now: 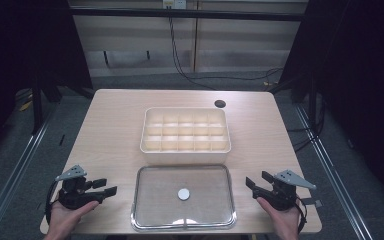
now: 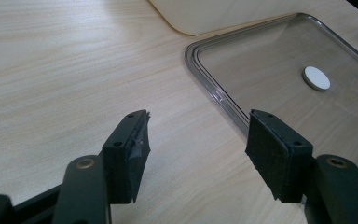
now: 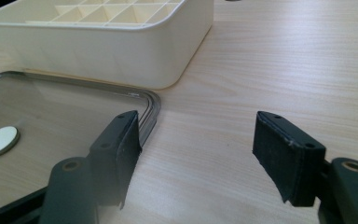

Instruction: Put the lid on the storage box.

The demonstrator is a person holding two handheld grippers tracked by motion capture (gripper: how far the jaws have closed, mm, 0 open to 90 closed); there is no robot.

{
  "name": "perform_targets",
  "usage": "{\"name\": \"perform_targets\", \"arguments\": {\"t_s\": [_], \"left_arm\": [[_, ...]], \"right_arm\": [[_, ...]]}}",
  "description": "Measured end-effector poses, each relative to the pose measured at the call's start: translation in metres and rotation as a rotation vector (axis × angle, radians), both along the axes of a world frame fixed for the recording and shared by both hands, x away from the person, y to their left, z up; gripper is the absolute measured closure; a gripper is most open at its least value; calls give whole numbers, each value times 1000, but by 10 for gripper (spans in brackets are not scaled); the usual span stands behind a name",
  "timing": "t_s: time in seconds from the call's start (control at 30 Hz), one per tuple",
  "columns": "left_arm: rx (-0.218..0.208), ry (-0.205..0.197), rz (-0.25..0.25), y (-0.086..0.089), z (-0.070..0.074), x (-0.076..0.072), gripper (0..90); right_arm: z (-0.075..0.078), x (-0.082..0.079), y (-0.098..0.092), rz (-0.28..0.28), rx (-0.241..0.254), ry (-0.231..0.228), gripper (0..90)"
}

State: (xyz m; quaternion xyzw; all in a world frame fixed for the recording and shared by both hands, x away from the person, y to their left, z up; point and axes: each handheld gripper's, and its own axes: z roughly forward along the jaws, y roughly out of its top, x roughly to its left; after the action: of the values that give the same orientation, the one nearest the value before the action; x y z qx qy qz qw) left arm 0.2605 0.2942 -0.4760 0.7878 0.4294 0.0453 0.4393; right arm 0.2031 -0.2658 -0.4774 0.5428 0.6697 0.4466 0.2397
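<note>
A clear lid with a metal-looking rim (image 1: 183,221) lies flat near the table's front edge, a small white round knob (image 1: 183,194) at its middle. Behind it stands a cream box (image 1: 185,150) divided into several compartments. My left gripper (image 1: 109,187) rests at the front left, jaws open, pointing toward the lid. In the left gripper view the lid's rim (image 2: 214,91) and the knob (image 2: 316,77) lie ahead of the open gripper (image 2: 196,140). My right gripper (image 1: 252,184) rests at the front right, open. In the right gripper view my open gripper (image 3: 196,144) faces the lid's corner (image 3: 151,100), the knob (image 3: 0,141) and the box (image 3: 121,56).
A dark round hole (image 1: 220,104) sits in the tabletop behind the box on the right. Bare wood (image 1: 110,130) spreads on both sides of the box. Cables run over the floor beyond the far edge.
</note>
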Motion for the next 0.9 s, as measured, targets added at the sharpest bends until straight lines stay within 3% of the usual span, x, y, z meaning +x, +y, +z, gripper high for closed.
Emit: {"name": "perform_targets", "arguments": {"t_s": [0.1,0.2,0.4,0.5,0.6,0.73,0.8,0.9], "left_arm": [[1,4,3,-1,0,-1,373],[18,5,-2,-4,2,-4,327],[-6,-9,-21,-7,8,-14,325],[-45,-3,-20,-8,11,-15,357],[-51,7,-32,-14,13,-18,392],[-35,11,-31,-17,13,-16,405],[-2,16,-21,-22,13,-8,339],[-3,21,-33,-26,14,-2,347]], "right_arm": [[1,0,0,5,-11,21,345],[2,-1,1,48,-14,58,340],[12,-8,9,83,25,33,350],[16,-10,16,102,38,28,372],[13,-9,26,144,30,50,384],[13,-7,32,174,44,63,405],[17,-2,35,184,55,65,408],[20,4,36,203,69,80,408]]}}
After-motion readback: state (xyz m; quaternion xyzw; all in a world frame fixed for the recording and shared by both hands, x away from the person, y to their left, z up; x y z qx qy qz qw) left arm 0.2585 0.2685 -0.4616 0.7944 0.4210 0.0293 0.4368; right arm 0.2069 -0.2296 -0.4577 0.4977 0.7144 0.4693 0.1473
